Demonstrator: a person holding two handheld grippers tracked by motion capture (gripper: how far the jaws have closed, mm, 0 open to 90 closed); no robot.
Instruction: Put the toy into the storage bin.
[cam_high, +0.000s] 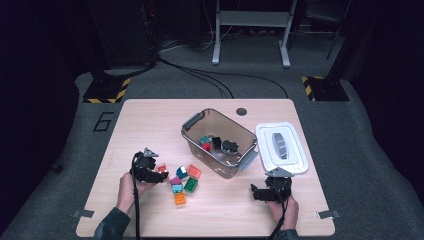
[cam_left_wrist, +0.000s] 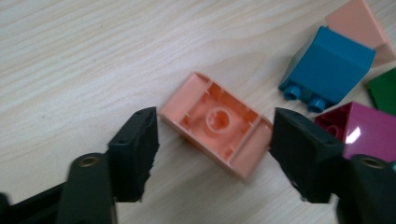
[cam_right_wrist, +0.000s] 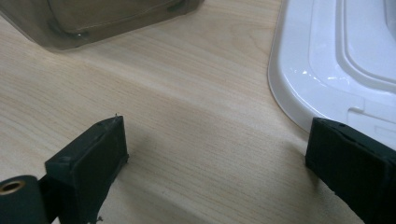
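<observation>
Your left hand-held gripper (cam_left_wrist: 212, 140) hung over the desk (cam_left_wrist: 70, 56) with its jaws spread, one on each side of the salmon brick (cam_left_wrist: 215, 123), which lay upside down between them — hollow underside up, not yet pinched. Just beyond the right-hand jaw sat the magenta brick (cam_left_wrist: 359, 133), and past that the teal brick (cam_left_wrist: 329, 65) resting on its side with its studs toward you. A good grasp here would have meant lowering until both pads met the brick's short end walls squarely, then closing; the brick lay a little skewed to the jaw line, so a slight twist of your wrist first would likely have kept it from pivoting out. You also needed to watch that right-hand jaw, since it stood close to the magenta brick and could have nudged it. Ahead and to the right of this hand-held gripper stood the clear bin (cam_high: 200, 120) with a few bricks already in it — the likely drop point. Your right hand-held gripper (cam_right_wrist: 215, 163) rested low over bare desk with its jaws spread and nothing between them, the white lid (cam_right_wrist: 336, 70) just off its right jaw.
</observation>
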